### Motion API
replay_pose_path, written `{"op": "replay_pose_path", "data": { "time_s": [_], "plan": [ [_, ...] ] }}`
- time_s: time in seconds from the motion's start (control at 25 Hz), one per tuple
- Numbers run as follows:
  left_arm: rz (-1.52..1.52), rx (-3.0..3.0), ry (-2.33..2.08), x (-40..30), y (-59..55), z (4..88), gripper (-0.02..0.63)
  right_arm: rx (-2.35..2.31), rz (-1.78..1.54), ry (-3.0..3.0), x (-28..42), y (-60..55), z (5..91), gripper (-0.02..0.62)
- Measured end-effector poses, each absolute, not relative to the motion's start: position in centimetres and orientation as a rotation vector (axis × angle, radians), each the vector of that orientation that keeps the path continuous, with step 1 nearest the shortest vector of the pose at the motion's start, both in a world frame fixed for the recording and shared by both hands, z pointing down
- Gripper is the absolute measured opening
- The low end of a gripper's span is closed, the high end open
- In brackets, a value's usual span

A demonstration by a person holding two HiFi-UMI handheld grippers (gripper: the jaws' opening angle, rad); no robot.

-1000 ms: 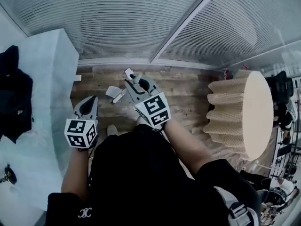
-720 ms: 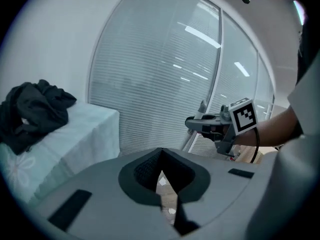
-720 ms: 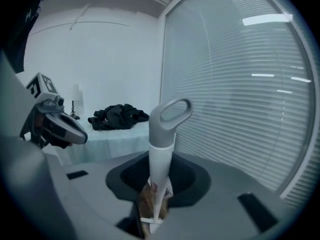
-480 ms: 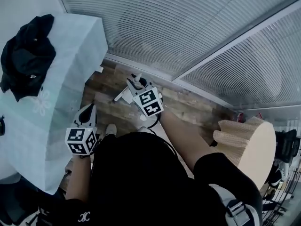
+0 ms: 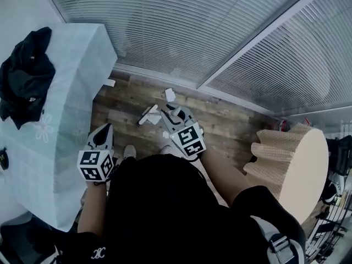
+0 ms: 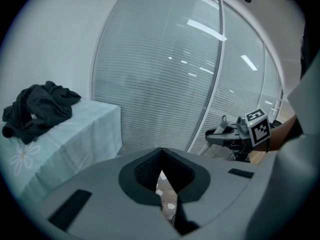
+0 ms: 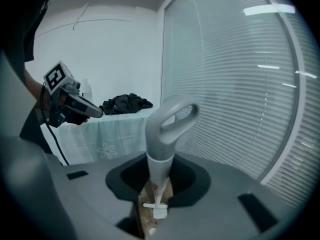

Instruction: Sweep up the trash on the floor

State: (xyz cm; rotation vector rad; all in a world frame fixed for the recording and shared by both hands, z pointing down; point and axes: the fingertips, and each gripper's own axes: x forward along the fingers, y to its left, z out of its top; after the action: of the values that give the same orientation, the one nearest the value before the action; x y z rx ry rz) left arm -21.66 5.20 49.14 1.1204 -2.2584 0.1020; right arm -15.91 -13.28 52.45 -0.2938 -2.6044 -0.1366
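In the head view my right gripper (image 5: 175,114) is over the wooden floor (image 5: 225,125), shut on the grey loop-topped handle of a broom (image 7: 167,126). The broom's white head (image 5: 149,114) rests on the floor just beyond it. White scraps of trash lie nearby: one (image 5: 170,94) near the glass wall, another (image 5: 109,83) by the table's corner. My left gripper (image 5: 104,132) hangs beside the table, shut with nothing in it. In the left gripper view only a thin slit shows between its jaws (image 6: 161,184), with scraps on the floor below.
A table with a pale blue cloth (image 5: 60,109) stands at the left, a black garment (image 5: 26,73) on top. Glass walls with blinds (image 5: 192,26) close the far side. A round beige corrugated stool (image 5: 291,158) stands at the right.
My right gripper has drawn the broom back toward me and to the right. The head view has shifted, and a white scrap now shows beyond the broom head. The left gripper has hardly moved.
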Motion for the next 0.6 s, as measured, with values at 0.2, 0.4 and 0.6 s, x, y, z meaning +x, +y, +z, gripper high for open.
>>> {"op": "replay_pose_path", "data": {
  "time_s": [0.2,0.4,0.6],
  "plan": [
    [0.164,1.259,-2.19,-20.5,-0.2,49.0,-0.005,-0.288,-0.15,-2.591,-10.9,-14.3,51.9,0.1],
    [0.216,1.395,-2.135,-19.0,-5.3,48.5,-0.005,-0.239,-0.156,-2.609,-8.6,-15.8,52.3,0.1],
    [0.237,1.46,-2.103,-17.3,-8.6,48.6,-0.005,-0.12,-0.093,-2.629,-7.0,-18.7,52.8,0.1]
  ]
}}
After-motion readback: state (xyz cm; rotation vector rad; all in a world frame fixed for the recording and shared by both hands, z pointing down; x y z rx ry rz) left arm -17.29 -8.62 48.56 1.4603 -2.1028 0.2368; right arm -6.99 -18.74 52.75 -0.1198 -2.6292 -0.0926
